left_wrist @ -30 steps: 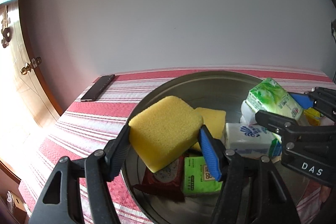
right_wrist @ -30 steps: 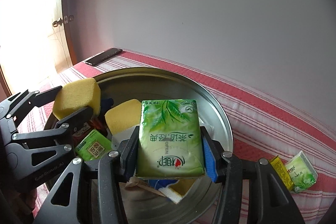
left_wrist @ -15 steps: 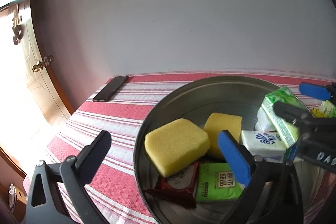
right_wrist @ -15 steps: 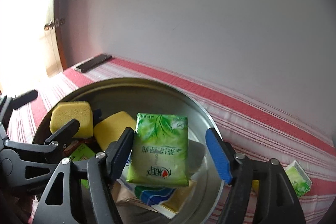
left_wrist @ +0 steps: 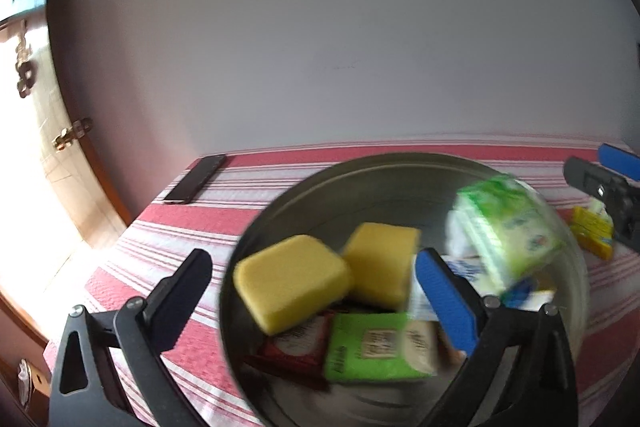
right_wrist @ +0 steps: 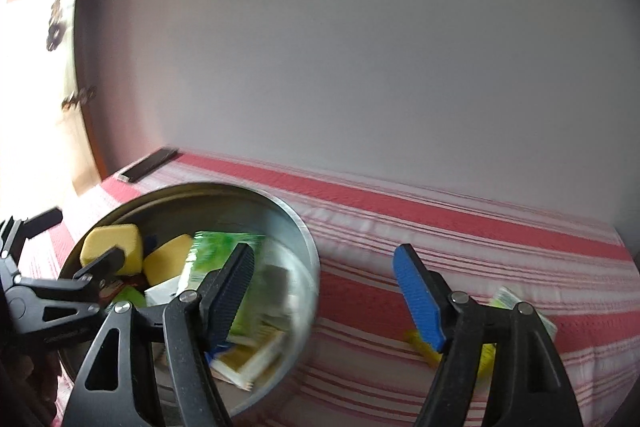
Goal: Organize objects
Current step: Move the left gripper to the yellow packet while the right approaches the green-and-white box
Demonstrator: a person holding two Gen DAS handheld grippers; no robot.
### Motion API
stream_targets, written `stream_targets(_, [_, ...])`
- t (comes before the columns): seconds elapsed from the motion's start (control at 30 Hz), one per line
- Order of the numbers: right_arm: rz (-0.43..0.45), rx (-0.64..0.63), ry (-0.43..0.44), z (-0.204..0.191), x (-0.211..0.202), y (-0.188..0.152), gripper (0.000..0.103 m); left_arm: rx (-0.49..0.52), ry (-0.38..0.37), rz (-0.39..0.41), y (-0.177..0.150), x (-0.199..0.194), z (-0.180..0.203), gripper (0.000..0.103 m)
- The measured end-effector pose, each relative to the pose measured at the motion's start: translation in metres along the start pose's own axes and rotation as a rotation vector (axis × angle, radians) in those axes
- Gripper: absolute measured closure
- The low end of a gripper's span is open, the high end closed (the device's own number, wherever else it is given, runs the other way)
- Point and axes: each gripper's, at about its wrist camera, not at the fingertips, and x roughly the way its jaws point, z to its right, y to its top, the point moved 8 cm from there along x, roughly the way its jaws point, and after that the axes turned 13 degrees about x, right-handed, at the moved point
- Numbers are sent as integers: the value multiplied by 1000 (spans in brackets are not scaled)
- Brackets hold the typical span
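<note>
A round metal basin (left_wrist: 408, 171) on a red-and-white striped tabletop (right_wrist: 460, 227) holds two yellow sponges (left_wrist: 292, 279), a green packet (left_wrist: 372, 347), a dark red wrapper and a green tissue pack (left_wrist: 504, 227) leaning, blurred, on the heap at its right side. The left claw (left_wrist: 312, 291) hangs wide open and empty over the near rim, while the right claw (right_wrist: 324, 291), its jaws opening with nothing between them, faces the cloth beside the basin. Behind its blue finger lie what seem to be a yellow packet (right_wrist: 486, 351) and a small green one; a rushed, half-hidden grab could push them off the edge, and the leaning pack could slide.
</note>
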Motion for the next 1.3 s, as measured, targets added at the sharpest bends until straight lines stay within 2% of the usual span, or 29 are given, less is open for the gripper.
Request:
stream_targets(0.23, [55,74,-63,56,-18,1,28,125,-35,38,24,-21,54,0])
stream_targets(0.3, [62,100,-81,73,-21,2,28,192,-24,25,29,-21,71,0])
stream_targets(0.4, [88,151,-109,102,-26,5,28,266,7,-39,30,-3,86,0])
stream_targets(0.5, [119,197,-129,127,-35,4,27,238,19,-86,33,9,80,0])
stream_targets(0.6, [127,240,-133,145,-39,2,20,190,60,-124,36,17,65,0])
stream_targets(0.63, [122,257,-125,148,-39,2,20,155,46,-137,36,20,59,0])
stream_targets(0.8, [133,244,-132,156,-46,7,20,111,31,-120,39,14,57,0])
stream_targets(0.9, [89,206,-157,155,-36,3,20,81,-9,-58,44,0,67,0])
stream_targets(1.0, [3,151,-192,161,-16,-8,20,78,-50,16,53,-18,83,0])
stream_targets(1.1, [-76,109,-215,170,2,-14,20,99,-92,54,64,-28,112,0])
stream_targets(1.3, [-149,85,-138,172,20,-17,20,145,-141,59,70,-19,152,0])
